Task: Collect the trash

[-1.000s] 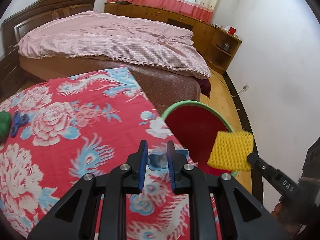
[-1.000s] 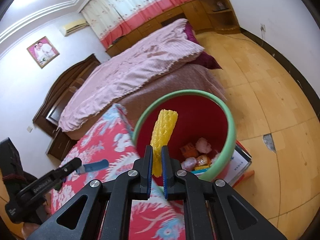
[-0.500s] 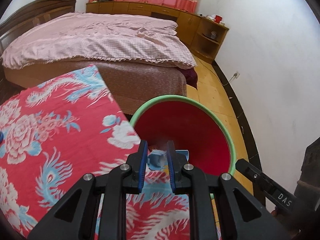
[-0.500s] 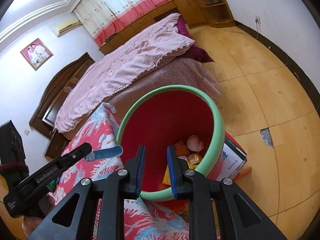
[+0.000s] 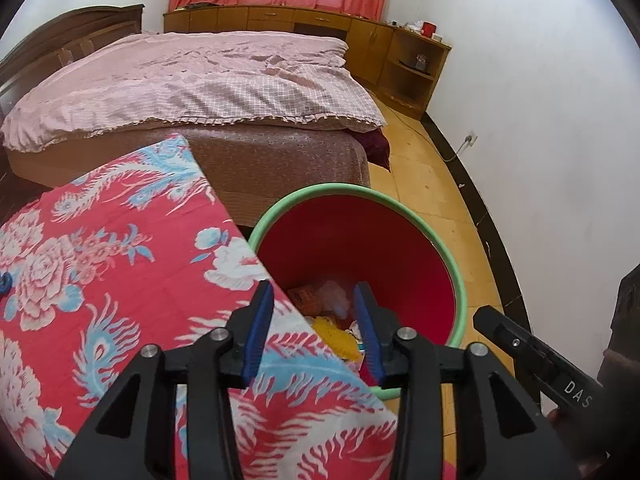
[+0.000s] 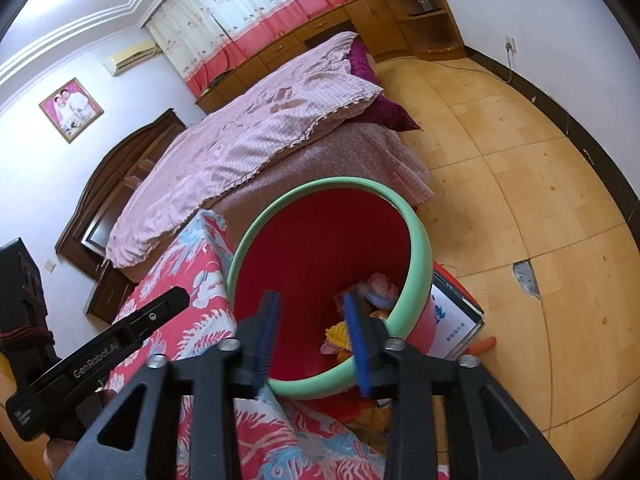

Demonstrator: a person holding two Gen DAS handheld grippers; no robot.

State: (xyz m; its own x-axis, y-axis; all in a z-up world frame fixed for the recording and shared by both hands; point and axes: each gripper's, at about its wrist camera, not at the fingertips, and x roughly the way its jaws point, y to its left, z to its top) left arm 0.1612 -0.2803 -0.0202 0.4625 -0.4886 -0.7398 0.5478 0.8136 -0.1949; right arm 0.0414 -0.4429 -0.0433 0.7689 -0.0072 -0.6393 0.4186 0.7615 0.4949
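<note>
Red bin with green rim (image 5: 456,280) is taken as the landmark – it stands on the wooden floor (image 6: 520,160), touching the corner of the table covered in a red floral cloth (image 5: 120,264). Left gripper (image 5: 316,320) is held over the near edge of the bin, jaws opening, nothing seen between the blue pads; only bin contents are visible through the gap. Right gripper (image 6: 312,340) is likewise held above the bin's near rim, jaws opening, nothing gripped. Each gripper is also seen from the other's camera, beside the bin.

Trash is seen at the bottom of the bin – a yellow foam net (image 5: 336,338), also visible from the right wrist (image 6: 340,334), lies among an orange packet (image 5: 306,296), a whitish crumpled wrapper (image 5: 334,294) and a pink crumpled piece (image 6: 380,284). Exact contacts between these pieces cannot be told.

Behind the bin a bed with a pink quilt (image 5: 200,84) is seen, with a wooden cabinet run (image 5: 360,36) under the curtain beyond it. A white box with blue print (image 6: 452,320) is pressed against the bin's outer wall on the floor side. A small blue object (image 5: 5,280) is cut off at the far cloth edge, well apart from the bin.
</note>
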